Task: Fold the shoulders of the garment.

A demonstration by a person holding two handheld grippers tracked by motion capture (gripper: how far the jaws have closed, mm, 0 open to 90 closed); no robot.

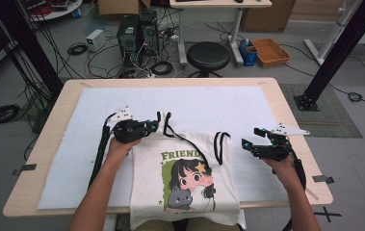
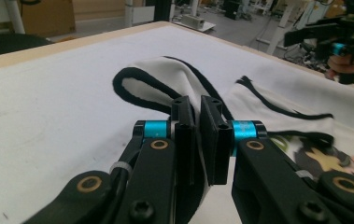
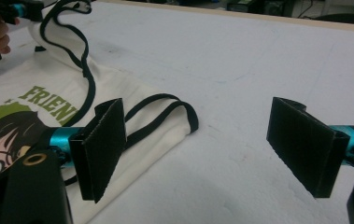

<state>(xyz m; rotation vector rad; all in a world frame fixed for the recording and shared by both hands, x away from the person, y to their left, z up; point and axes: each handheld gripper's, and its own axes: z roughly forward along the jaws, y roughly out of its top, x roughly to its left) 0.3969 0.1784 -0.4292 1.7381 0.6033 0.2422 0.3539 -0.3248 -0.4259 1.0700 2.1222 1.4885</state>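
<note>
Your left gripper (image 2: 198, 140) pinches the top's (image 1: 185, 183) strap (image 2: 165, 88); bring your wide-open right gripper (image 3: 202, 149) onto the other strap (image 3: 165, 114), then pull evenly.

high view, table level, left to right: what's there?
left gripper, shut on the top's left shoulder → white tank top with cartoon print → its right shoulder strap lying flat → right gripper, jaws open, beside the top.
</note>
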